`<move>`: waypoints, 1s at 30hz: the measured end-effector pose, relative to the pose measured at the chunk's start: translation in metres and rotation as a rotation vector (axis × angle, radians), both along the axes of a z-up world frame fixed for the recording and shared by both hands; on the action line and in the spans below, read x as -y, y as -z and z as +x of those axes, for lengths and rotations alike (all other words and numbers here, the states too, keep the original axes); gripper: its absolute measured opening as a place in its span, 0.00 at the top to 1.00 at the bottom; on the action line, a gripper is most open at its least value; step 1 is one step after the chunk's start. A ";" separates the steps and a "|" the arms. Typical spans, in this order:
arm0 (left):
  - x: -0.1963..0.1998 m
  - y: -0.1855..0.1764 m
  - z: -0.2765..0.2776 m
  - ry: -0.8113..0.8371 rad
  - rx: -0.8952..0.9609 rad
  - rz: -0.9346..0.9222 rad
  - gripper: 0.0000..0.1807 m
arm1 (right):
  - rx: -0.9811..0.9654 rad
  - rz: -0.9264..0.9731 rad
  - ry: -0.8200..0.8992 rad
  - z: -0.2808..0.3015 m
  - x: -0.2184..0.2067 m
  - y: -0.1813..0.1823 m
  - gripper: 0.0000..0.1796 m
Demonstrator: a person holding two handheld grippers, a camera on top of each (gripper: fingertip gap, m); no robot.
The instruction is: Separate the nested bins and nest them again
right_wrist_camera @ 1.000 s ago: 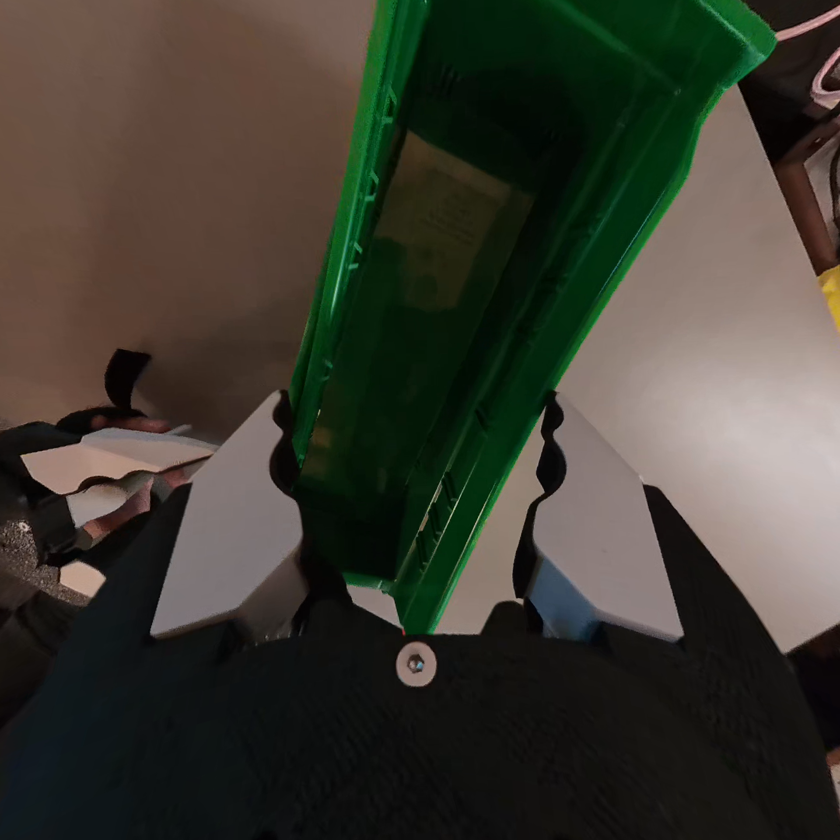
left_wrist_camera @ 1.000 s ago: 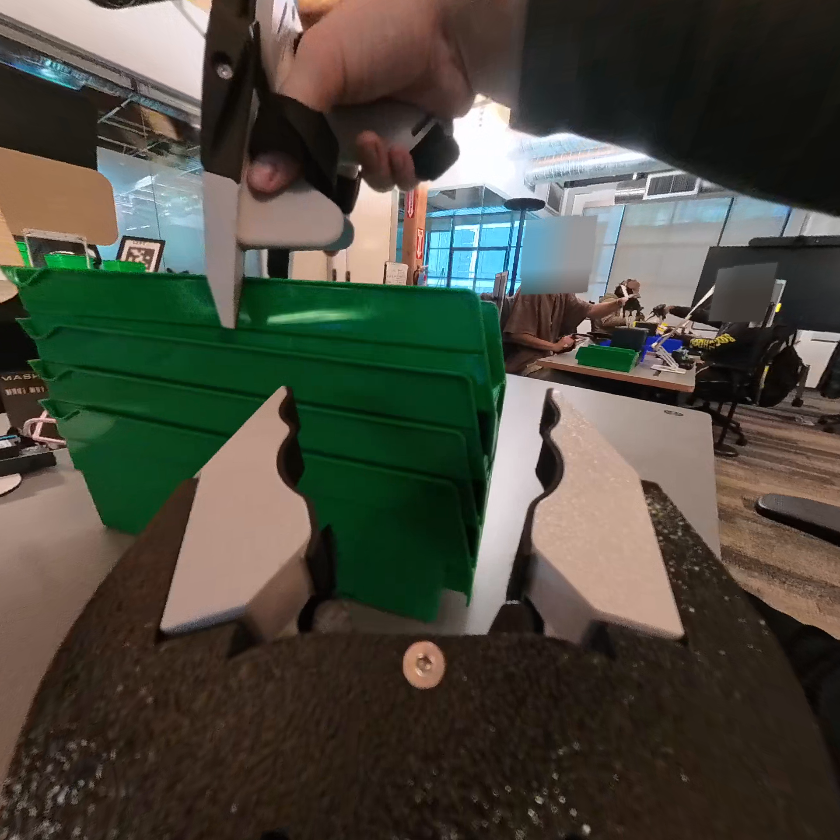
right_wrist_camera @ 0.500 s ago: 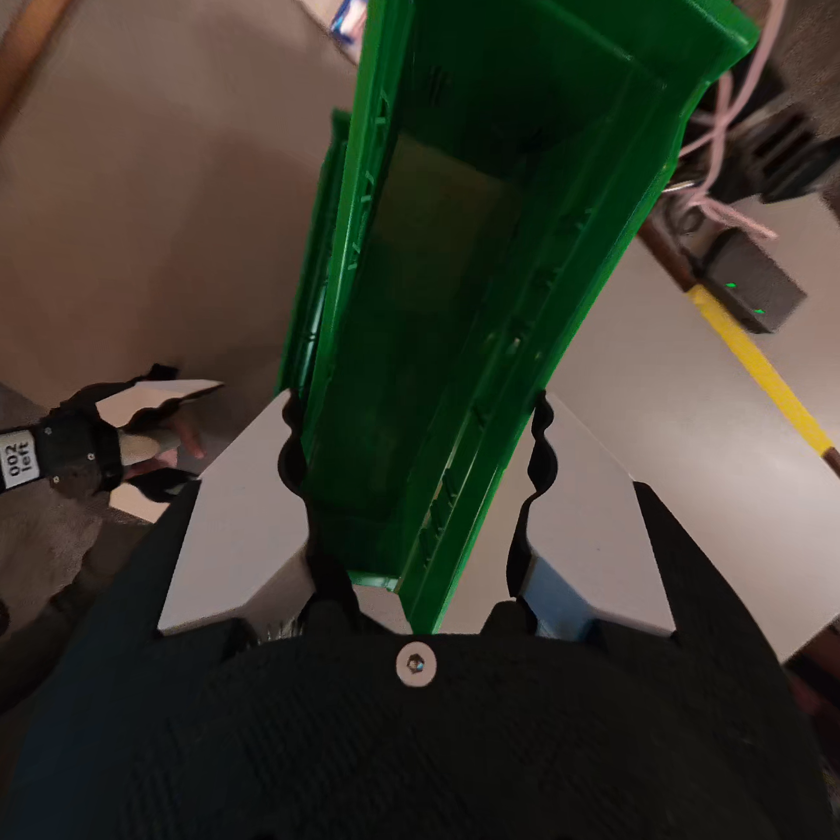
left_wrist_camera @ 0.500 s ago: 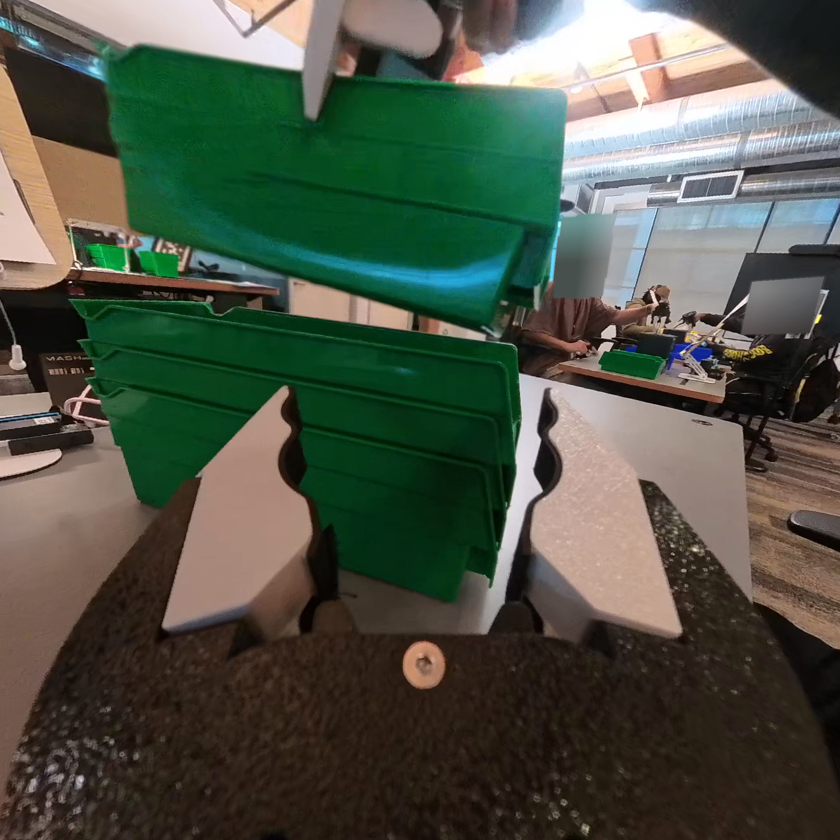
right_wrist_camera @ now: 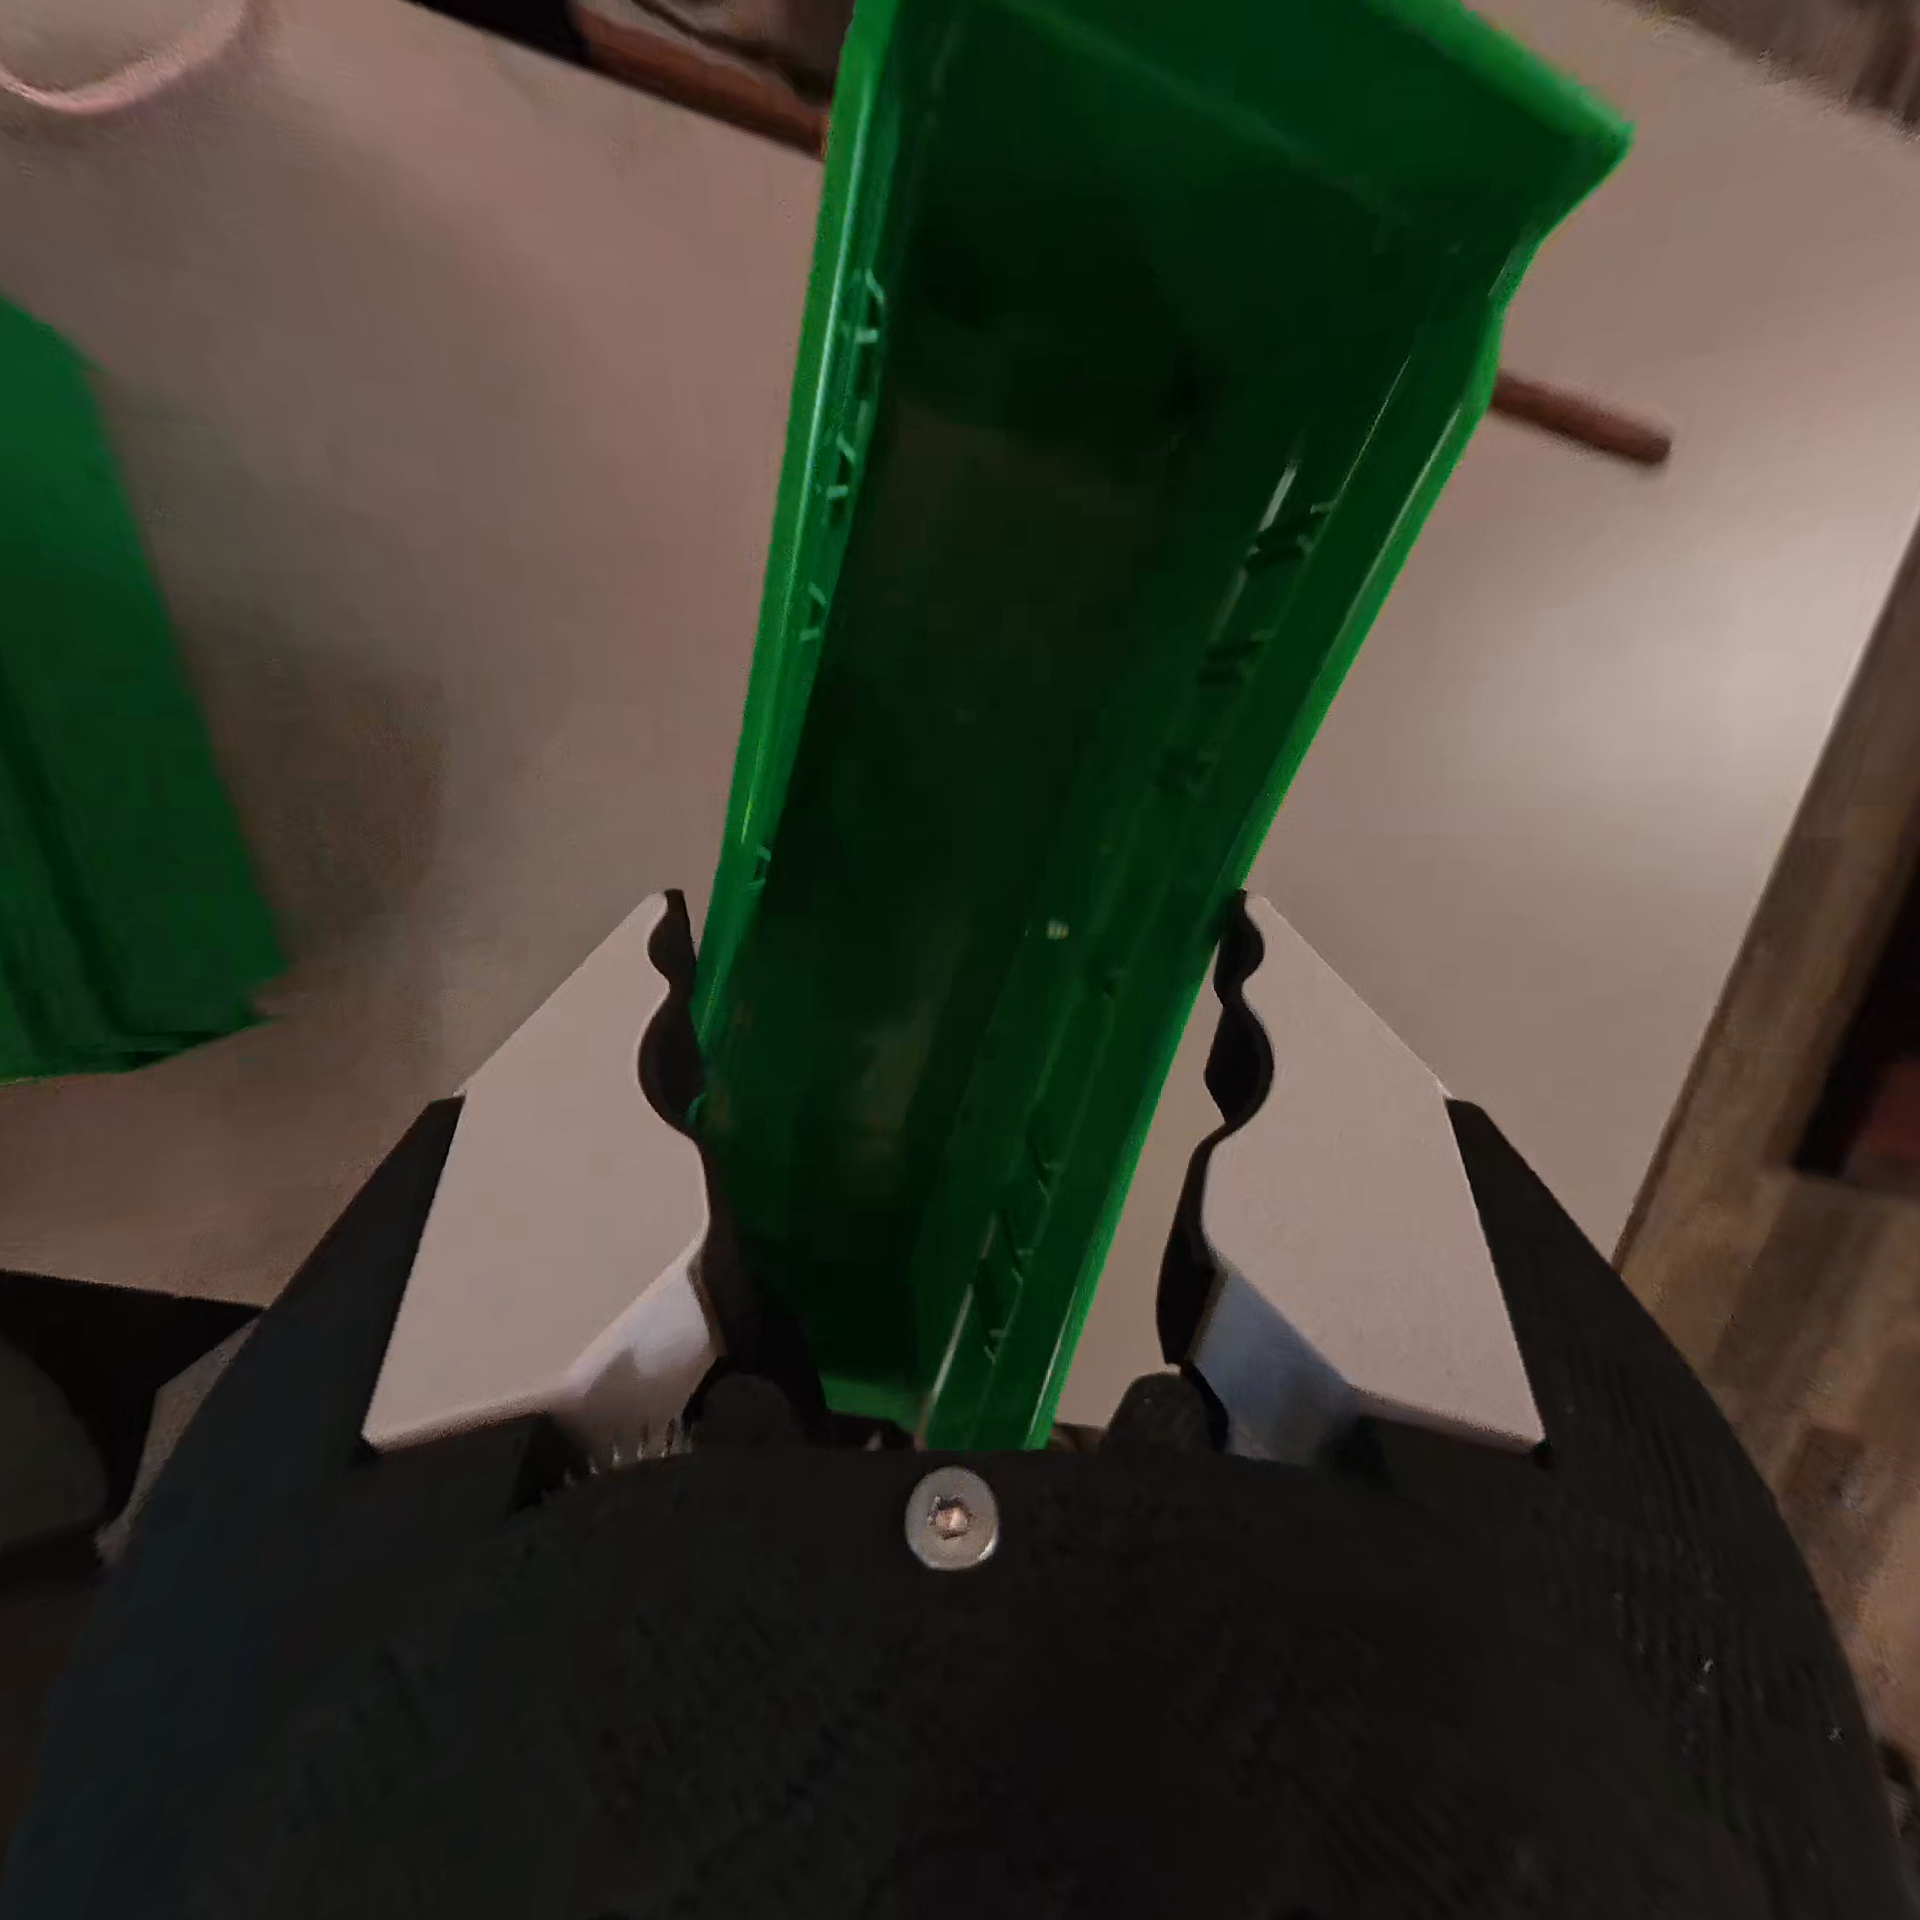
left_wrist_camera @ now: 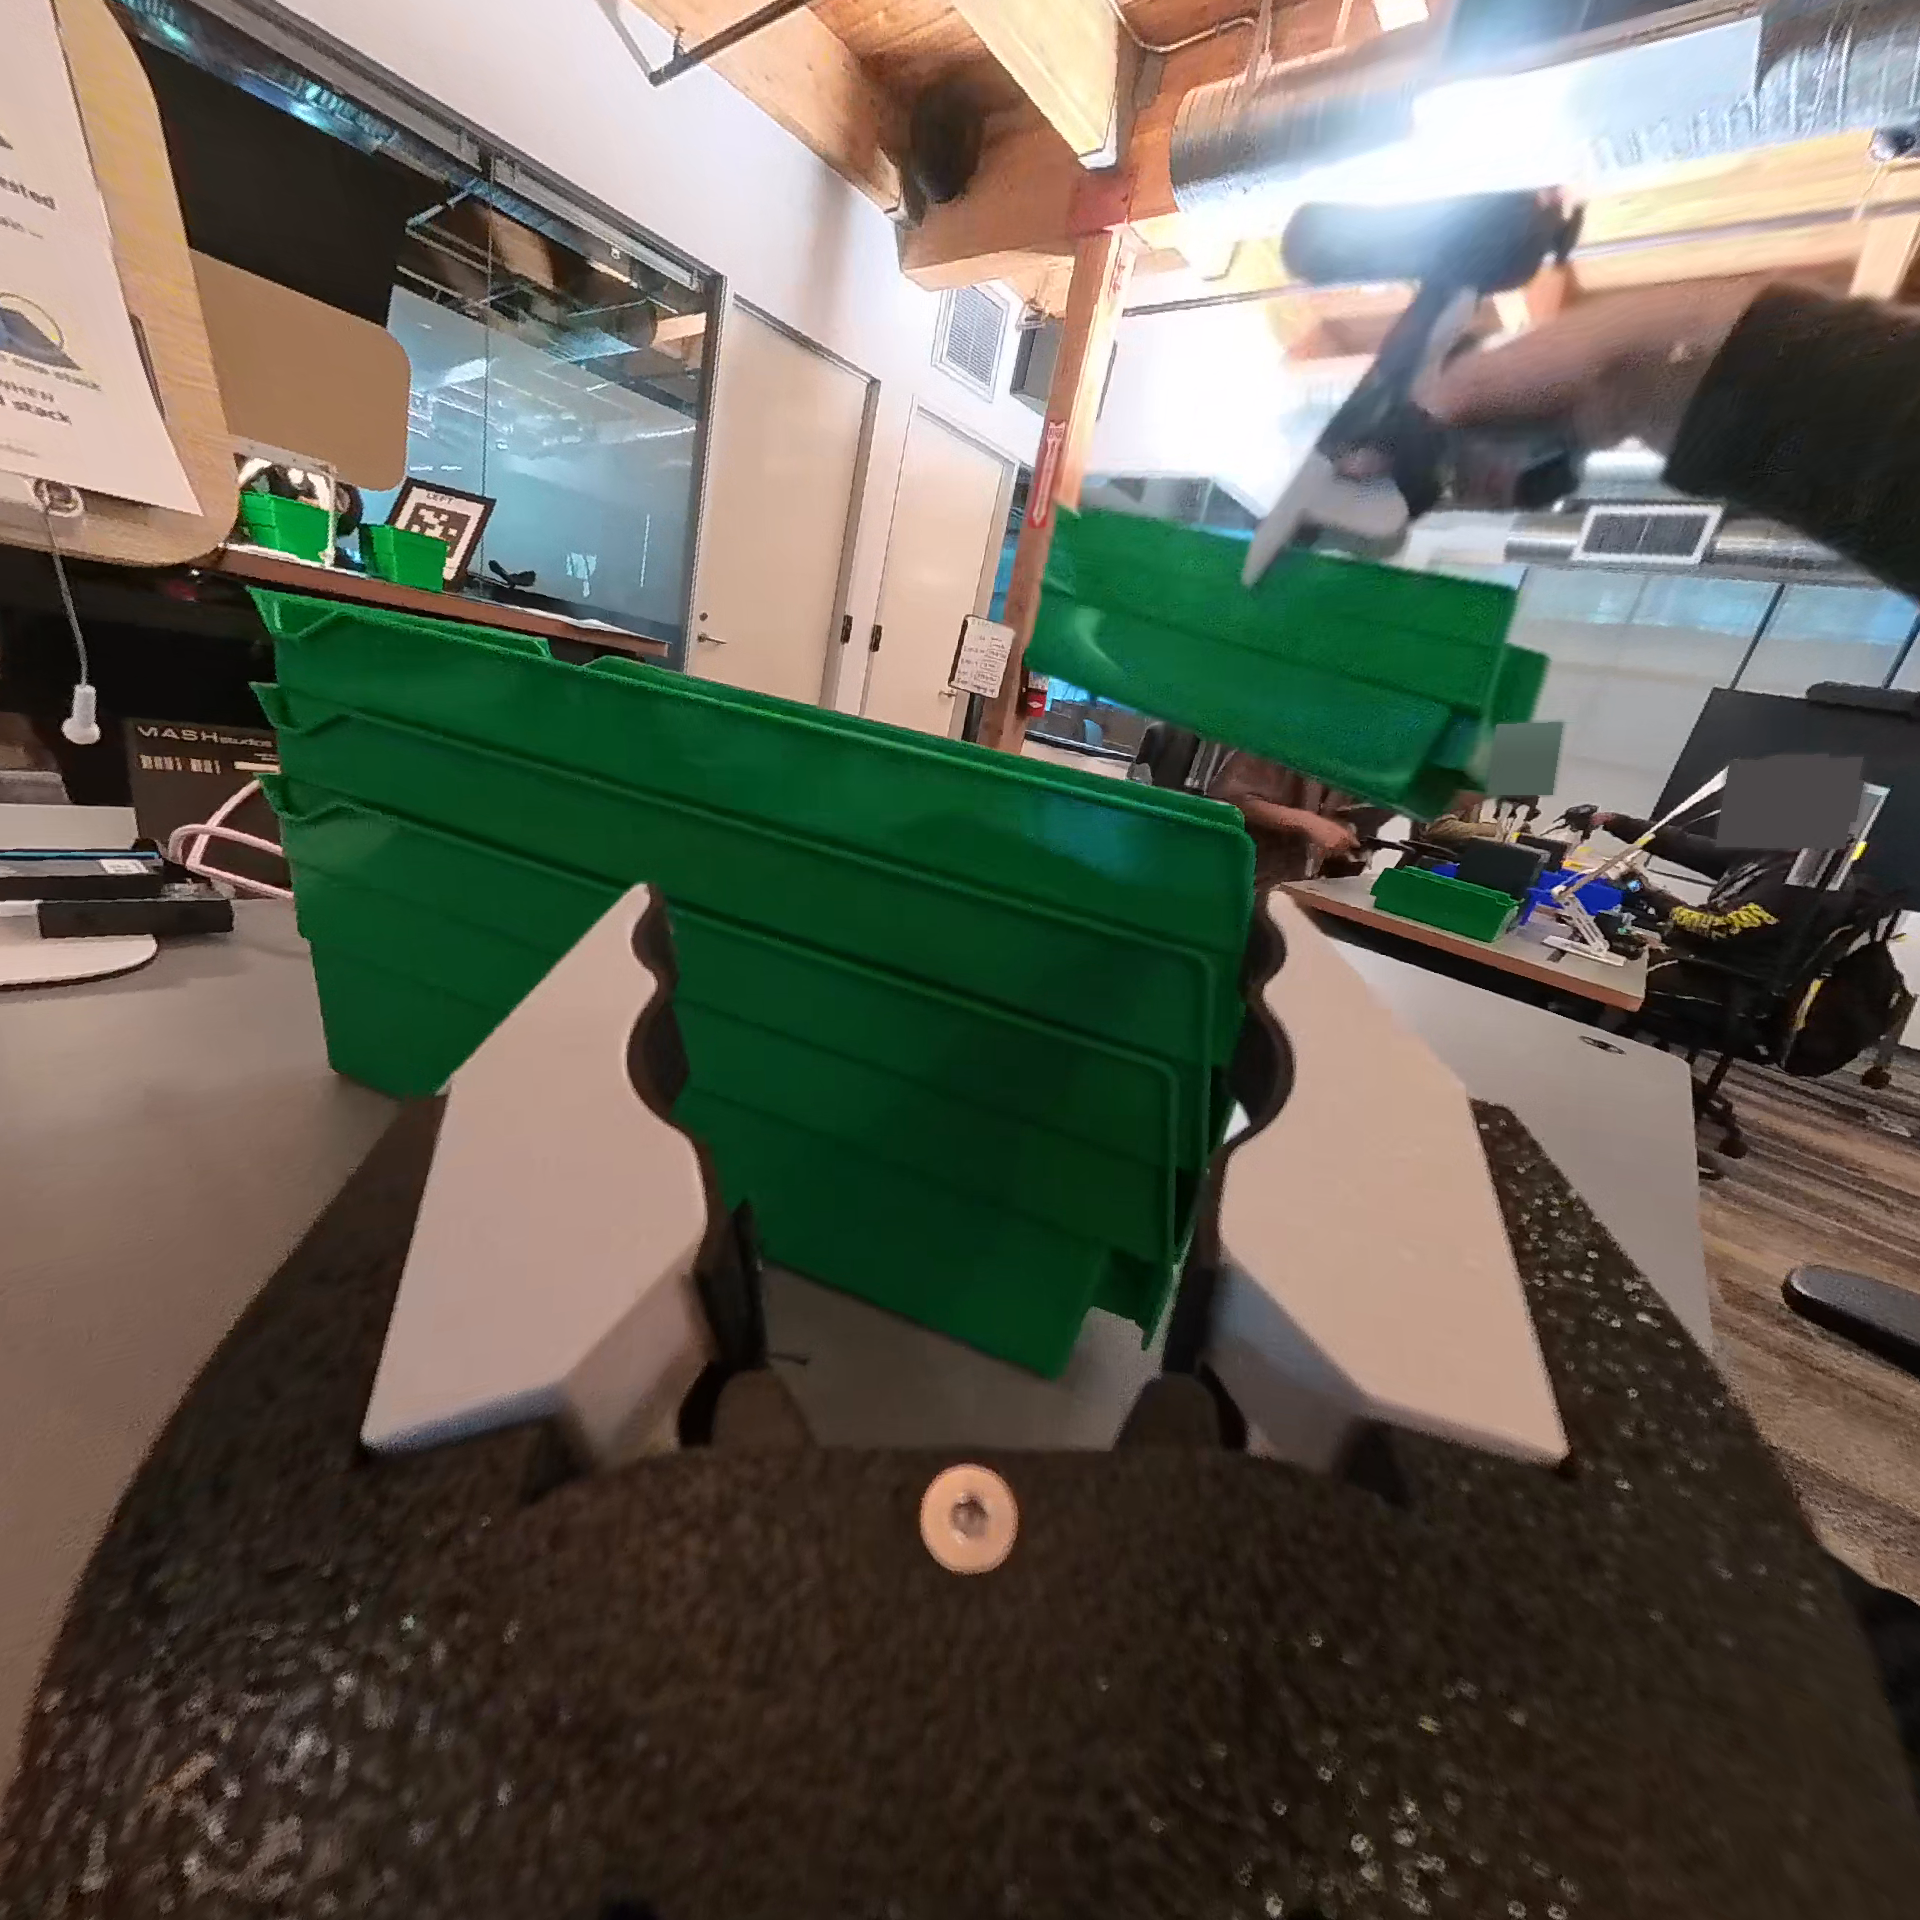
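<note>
A stack of several nested green bins point(left_wrist_camera: 727, 831) stands on the grey table point(left_wrist_camera: 156, 1091). My left gripper point(left_wrist_camera: 951, 935) is open and empty, low at the table, with the stack's near right end showing between its fingers. My right gripper point(right_wrist_camera: 956, 935) is shut on a single green bin point(right_wrist_camera: 1091, 520), gripping it across its two long walls. In the left wrist view that bin point(left_wrist_camera: 1247, 665) hangs tilted in the air, above and to the right of the stack, under the right gripper point(left_wrist_camera: 1320, 509). The stack also shows in the right wrist view point(right_wrist_camera: 83, 727), at the left edge.
A black device point(left_wrist_camera: 114, 914) and a pink cable point(left_wrist_camera: 223, 831) lie on the table left of the stack. The table's right edge point(right_wrist_camera: 1745, 883) drops to wood floor. People sit at a far desk point(left_wrist_camera: 1475, 956) with another green bin point(left_wrist_camera: 1444, 899).
The right gripper has lifted the top bin off the stack and carried it up, then to the right. The left gripper has stayed open and shifted slightly.
</note>
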State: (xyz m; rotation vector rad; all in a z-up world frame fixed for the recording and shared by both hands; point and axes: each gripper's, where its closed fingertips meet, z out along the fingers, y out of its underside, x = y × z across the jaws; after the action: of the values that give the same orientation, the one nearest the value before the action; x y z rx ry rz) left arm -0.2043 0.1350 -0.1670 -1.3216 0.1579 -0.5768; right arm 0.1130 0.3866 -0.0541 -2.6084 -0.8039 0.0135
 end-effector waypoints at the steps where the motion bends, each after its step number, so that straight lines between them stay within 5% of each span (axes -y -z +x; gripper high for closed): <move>1: -0.001 0.001 0.000 -0.002 -0.001 -0.004 0.41 | -0.002 -0.026 0.030 0.021 -0.003 0.010 0.44; 13: -0.003 0.004 -0.001 0.002 0.009 -0.023 0.41 | 0.093 -0.161 0.168 0.187 -0.025 0.118 0.44; 30: -0.003 0.006 0.002 0.033 0.013 -0.035 0.40 | 0.202 -0.223 0.099 0.227 -0.035 0.168 0.42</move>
State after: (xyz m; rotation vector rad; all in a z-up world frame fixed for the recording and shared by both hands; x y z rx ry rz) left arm -0.2026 0.1381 -0.1735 -1.3514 0.1597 -0.6188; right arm 0.3402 0.4214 -0.2222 -2.8931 -0.7785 -0.2026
